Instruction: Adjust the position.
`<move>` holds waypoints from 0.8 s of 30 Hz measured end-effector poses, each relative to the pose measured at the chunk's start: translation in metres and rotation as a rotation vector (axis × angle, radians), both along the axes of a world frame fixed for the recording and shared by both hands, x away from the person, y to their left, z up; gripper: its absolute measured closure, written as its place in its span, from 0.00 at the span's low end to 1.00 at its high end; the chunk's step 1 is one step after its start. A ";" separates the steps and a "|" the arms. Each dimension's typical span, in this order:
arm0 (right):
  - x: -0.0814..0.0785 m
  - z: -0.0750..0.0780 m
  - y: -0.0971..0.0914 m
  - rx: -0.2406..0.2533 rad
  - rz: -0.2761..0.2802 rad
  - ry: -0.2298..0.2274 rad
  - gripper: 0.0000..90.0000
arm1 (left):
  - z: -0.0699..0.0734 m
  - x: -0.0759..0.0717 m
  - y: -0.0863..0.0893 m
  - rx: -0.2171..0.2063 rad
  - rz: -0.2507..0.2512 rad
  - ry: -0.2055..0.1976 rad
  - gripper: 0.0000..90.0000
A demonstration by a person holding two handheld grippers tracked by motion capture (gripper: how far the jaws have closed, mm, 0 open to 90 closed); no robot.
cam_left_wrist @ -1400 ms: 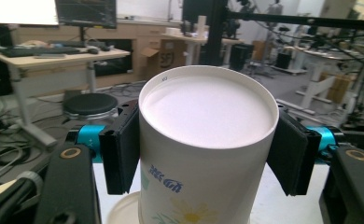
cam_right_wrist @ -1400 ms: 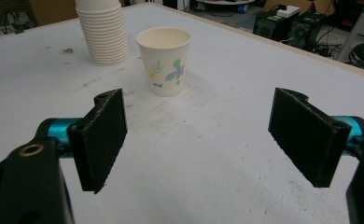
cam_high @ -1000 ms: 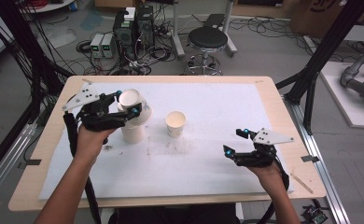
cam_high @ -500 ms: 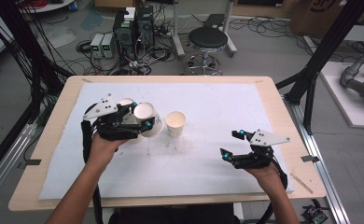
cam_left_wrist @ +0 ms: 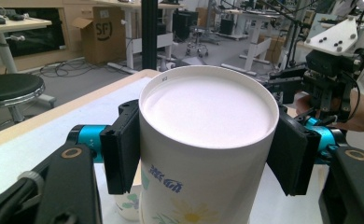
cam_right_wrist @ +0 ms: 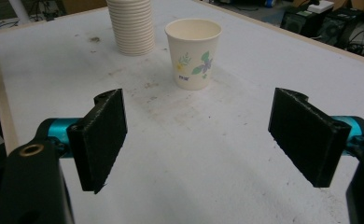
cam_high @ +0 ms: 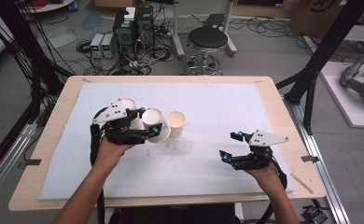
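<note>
Two black pads of left gripper (cam_left_wrist: 203,149) clamp paper cup (cam_left_wrist: 203,154), tilted, held just beside upright cup (cam_high: 176,123) and cup stack (cam_high: 129,114). Right gripper (cam_high: 238,149) agape, idle, well apart. Step: carrying cup toward placement. Next: right it, set on white mat (cam_high: 227,107). Both cups look empty.
</note>
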State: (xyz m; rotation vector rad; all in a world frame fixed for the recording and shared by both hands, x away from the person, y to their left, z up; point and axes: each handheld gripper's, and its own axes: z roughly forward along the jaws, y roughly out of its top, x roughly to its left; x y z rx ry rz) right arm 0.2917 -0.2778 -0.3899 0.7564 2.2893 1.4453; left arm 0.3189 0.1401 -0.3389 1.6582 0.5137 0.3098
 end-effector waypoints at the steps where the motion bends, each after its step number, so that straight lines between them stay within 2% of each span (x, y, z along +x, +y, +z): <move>1: 0.000 0.000 0.001 0.002 0.003 0.001 0.22 | -0.001 0.000 -0.001 0.002 -0.005 0.003 0.38; 7: 0.001 0.001 0.009 0.007 0.038 -0.006 0.22 | -0.007 -0.002 -0.008 0.007 -0.052 0.004 0.38; 12: 0.000 0.001 0.019 0.003 0.074 -0.008 0.22 | -0.009 -0.005 -0.015 0.035 -0.088 -0.004 0.38; 17: -0.001 0.001 0.029 -0.007 0.111 -0.010 0.22 | -0.010 -0.007 -0.019 0.034 -0.113 0.000 0.38; 24: -0.001 0.006 0.040 0.009 0.154 -0.009 0.22 | -0.015 -0.007 -0.030 0.038 -0.146 0.016 0.38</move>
